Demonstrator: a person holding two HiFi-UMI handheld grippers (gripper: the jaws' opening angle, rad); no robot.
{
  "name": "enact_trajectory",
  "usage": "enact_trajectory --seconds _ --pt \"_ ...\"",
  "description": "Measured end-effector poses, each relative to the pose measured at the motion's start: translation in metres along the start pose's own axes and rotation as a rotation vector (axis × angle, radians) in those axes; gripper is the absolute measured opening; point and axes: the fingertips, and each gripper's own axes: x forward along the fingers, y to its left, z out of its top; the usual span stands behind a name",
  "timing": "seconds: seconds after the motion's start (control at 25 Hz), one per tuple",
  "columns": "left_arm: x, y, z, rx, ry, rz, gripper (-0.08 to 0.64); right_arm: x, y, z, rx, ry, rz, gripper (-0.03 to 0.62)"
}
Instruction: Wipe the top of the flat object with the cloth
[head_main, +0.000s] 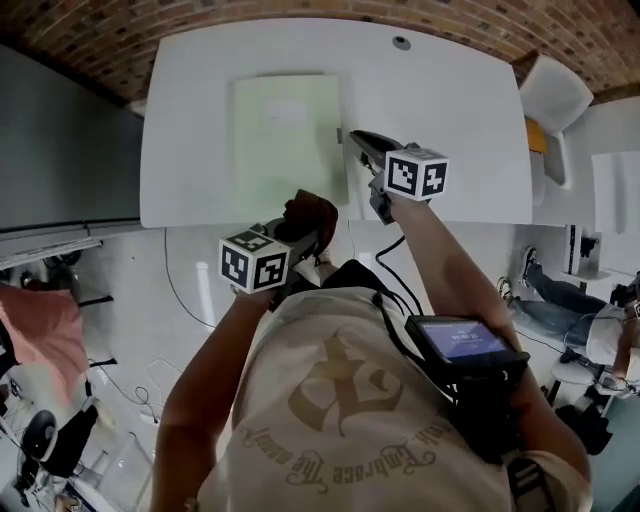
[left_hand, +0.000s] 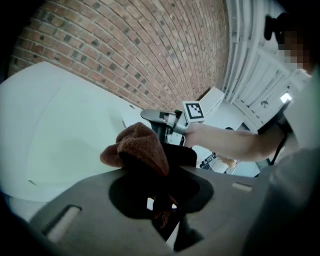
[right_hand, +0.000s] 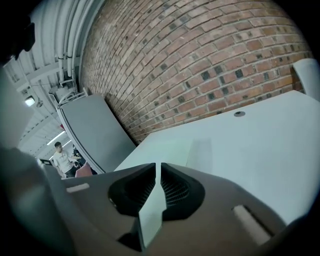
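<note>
Nearest to the head camera is the person's shirt (head_main: 340, 400), with a small screen (head_main: 462, 340) strapped on the chest. Only this view gives the full outline of the flat object (head_main: 285, 135) and both tools together. The flat object is a pale green rectangle that lies flat on the left-centre part of the white table (head_main: 450, 90). Its long axis runs away from the person toward the brick wall (right_hand: 200, 60), a little slanted, and its short edges face the person and the wall.

The left gripper view adds what the head view hides. The left gripper (head_main: 305, 228) has its jaws clamped on the brown cloth (head_main: 318, 205). The cloth is bunched, and a thick fold stands up above the jaws. This tool hangs at the near edge of the table, apart from the flat object.

The right gripper view shows the right gripper (head_main: 352, 137) with its jaws only narrowly apart. A thin slit remains, and nothing is pressed between the pads. From above, its tip sits over the right long edge of the flat object, but I cannot tell whether it touches.

Only the right gripper view shows a grey panel (right_hand: 95, 130) beside the table and a person (right_hand: 62, 157) standing far behind it.
</note>
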Motion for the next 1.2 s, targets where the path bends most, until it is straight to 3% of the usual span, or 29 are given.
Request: enact_trajectory --seconds 0.08,0.24,0.44,0.76,1.08,1.2 --pt "-0.021 0.005 0.014 -0.010 -0.067 0.014 0.087 -0.011 0.013 0.000 -0.028 -0.013 -0.004 0.013" --pt "-0.065 0.015 0.037 -0.010 -0.196 0.046 0.087 -0.030 0.045 -0.005 -0.098 -0.036 -0.007 0.008" --pt "-0.114 0.033 0.037 0.025 -0.267 0.120 0.087 -0.053 0.084 -0.020 -0.180 -0.074 0.008 0.008" --pt "-0.162 0.053 0.001 0.029 -0.285 0.186 0.087 -0.080 0.111 -0.070 -0.184 -0.114 -0.045 0.008" --pt "-0.158 0.039 -0.026 0.102 -0.231 0.138 0.087 -0.093 0.133 -0.090 -0.217 -0.155 -0.057 0.008" --pt "-0.145 0.028 -0.034 0.102 -0.232 0.105 0.087 -0.105 0.127 -0.097 -0.232 -0.128 -0.087 0.008"
